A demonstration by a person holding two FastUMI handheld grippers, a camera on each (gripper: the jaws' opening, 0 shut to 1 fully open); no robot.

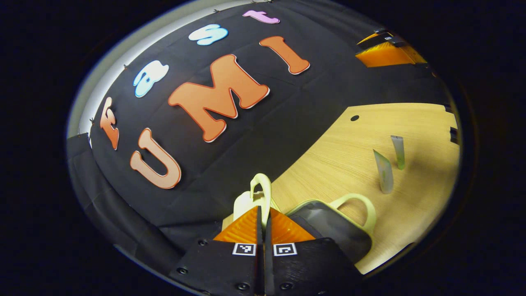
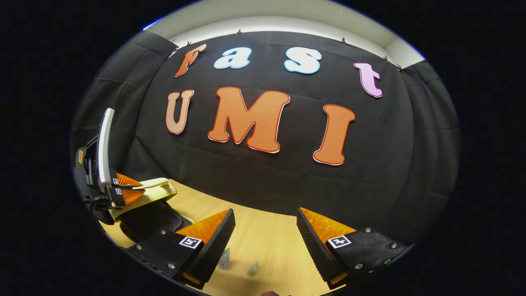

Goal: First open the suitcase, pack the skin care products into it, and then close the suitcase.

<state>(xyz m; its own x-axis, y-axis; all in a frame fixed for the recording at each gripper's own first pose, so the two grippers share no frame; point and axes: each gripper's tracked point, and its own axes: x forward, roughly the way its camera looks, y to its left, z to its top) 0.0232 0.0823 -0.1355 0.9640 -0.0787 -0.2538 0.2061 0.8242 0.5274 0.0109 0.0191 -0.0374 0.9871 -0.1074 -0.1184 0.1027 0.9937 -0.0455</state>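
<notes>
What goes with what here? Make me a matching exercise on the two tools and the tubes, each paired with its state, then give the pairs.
Column one:
1. left tool
2. right tool
3. tubes

Column two:
a. open, fingers wide apart
b. standing upright on the table
c. shut on the suitcase handle

Pairs: 1-c, 2-a, 3-b.

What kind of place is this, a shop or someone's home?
Neither, most likely: it looks like a small recording booth. A black cloth wall backs a bare wooden table, where a suitcase and two skin care tubes stand as props, handled with a hand-held gripper.
</notes>
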